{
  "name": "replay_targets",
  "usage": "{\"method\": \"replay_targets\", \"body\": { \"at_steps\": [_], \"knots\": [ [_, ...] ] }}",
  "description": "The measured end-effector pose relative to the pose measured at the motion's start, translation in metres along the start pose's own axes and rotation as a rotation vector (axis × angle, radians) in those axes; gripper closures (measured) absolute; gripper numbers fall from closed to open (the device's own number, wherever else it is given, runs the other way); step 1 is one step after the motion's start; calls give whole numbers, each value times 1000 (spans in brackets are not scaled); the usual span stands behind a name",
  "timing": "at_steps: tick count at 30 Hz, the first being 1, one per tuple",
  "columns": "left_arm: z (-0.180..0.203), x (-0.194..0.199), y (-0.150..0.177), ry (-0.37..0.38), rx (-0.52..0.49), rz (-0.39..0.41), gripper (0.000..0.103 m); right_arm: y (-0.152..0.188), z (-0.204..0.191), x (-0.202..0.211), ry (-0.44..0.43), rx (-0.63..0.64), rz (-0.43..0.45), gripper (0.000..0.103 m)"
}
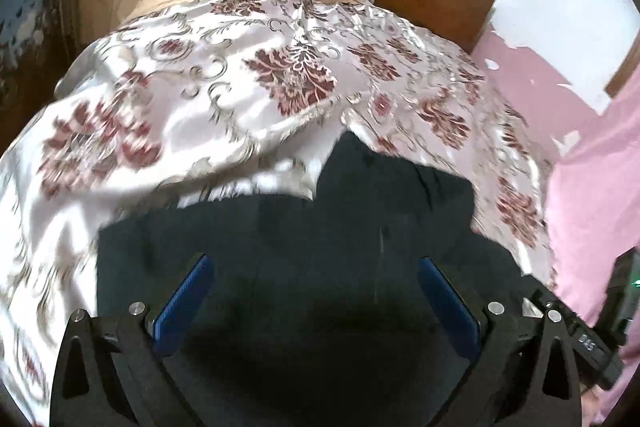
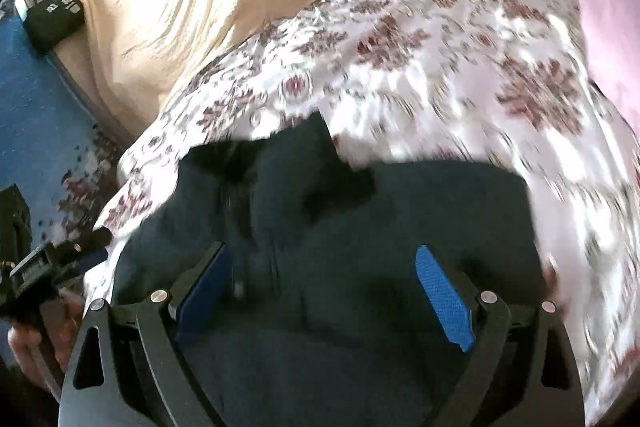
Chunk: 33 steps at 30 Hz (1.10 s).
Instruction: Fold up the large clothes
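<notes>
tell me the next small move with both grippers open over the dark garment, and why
Probably bring both grippers down to a fresh edge of the dark garment for another fold. The left gripper and right gripper both stand open with nothing between the pads, and the garment lies loose and uneven on the floral bedspread, so it looks only partly folded.

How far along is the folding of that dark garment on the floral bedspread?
Done: the dark garment lies on the floral bedspread with a square left edge, apparently folded at least once. In hand: nothing; the left tongs and right tongs both stand open above it, gripping no cloth. Left: its top edge looks lumpy and uneven, so more folding or smoothing likely remains.
</notes>
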State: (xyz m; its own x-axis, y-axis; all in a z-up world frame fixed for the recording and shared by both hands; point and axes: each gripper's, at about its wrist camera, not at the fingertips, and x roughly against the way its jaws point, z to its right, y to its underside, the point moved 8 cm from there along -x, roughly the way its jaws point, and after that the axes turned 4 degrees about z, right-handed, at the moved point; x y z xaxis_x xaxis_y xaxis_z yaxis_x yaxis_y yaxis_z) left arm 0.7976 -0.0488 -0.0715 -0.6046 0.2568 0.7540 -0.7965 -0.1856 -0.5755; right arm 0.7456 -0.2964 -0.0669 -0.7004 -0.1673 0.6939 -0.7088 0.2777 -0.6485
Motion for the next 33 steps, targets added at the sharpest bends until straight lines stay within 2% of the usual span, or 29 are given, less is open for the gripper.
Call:
{"method": "replay_targets", "body": {
  "at_steps": [4,5,6,7,8,9,10,11,13,16,19,24,26,33],
  "knots": [
    [8,-39,-17,-32,16,24,2,-35,-12,-43,49,-9,54,15],
    [8,-46,-20,-31,23,38,11,-40,-13,-57,55,-21,52,18],
    [10,-54,-21,-16,29,50,20,-42,-14,-68,51,-30,48,31],
    [11,-60,-24,-5,30,50,42,-42,-17,-81,39,-38,32,41],
    [12,-68,-23,1,25,40,62,-41,-20,-91,23,-45,18,44],
    [14,-74,-22,9,18,30,72,-40,-22,-100,9,-49,12,49],
    [17,-78,-21,32,9,28,82,-39,-22,-105,18,-43,19,58],
    [19,-76,-21,42,-1,46,88,-38,-23,-106,23,-33,33,65],
    [21,-62,-20,76,-16,97,92,-34,-24,-100,0,-31,45,80],
    [17,-33,-16,111,-10,165,93,-31,-18,-70,-47,-20,103,85],
    [16,12,-8,145,-31,219,94,-26,-13,-31,-71,28,152,88],
    [26,83,15,148,-117,270,94,-9,-12,42,-108,135,227,89],
    [30,113,32,142,-160,287,95,-1,-11,66,-121,162,243,90],
    [22,180,100,191,-174,318,95,57,-13,156,-151,284,279,92]
  ]
}}
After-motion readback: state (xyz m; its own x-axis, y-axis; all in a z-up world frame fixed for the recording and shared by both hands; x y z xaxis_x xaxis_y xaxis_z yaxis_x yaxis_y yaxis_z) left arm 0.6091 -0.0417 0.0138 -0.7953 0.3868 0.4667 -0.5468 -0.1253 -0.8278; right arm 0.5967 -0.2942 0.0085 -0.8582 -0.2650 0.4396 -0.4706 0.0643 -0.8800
